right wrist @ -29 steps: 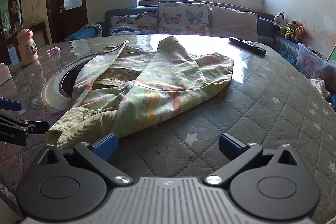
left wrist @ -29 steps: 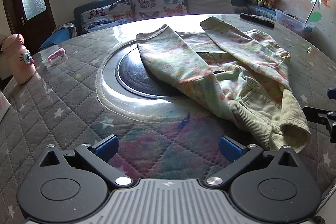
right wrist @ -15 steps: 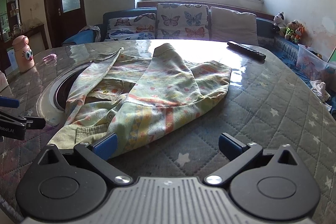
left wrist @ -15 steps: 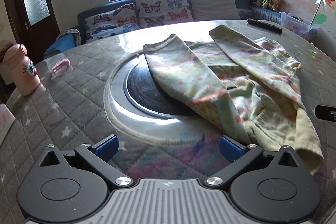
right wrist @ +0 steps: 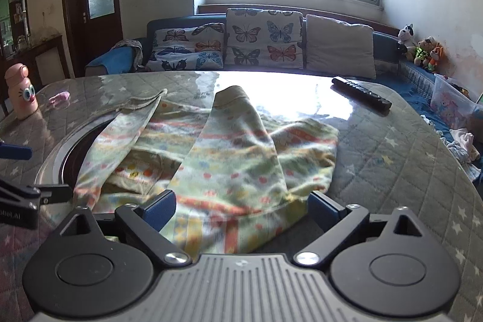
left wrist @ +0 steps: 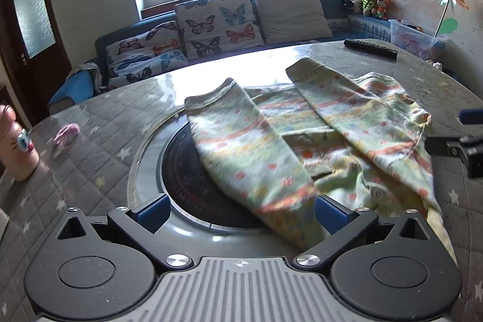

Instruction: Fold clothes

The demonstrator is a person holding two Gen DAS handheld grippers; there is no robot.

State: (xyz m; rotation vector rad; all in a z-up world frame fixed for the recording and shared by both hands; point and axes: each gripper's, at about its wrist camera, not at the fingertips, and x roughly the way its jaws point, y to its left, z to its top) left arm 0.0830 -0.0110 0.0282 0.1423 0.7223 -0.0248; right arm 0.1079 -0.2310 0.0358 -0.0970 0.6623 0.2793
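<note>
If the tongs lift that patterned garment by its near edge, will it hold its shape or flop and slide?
The patterned garment probably flops: its sleeves already lie in soft creases. It looks thin, so likely light. The glossy table reflects the window, so the cloth may slide when pushed. Both the left tongs and right tongs are open around its near hem.
</note>
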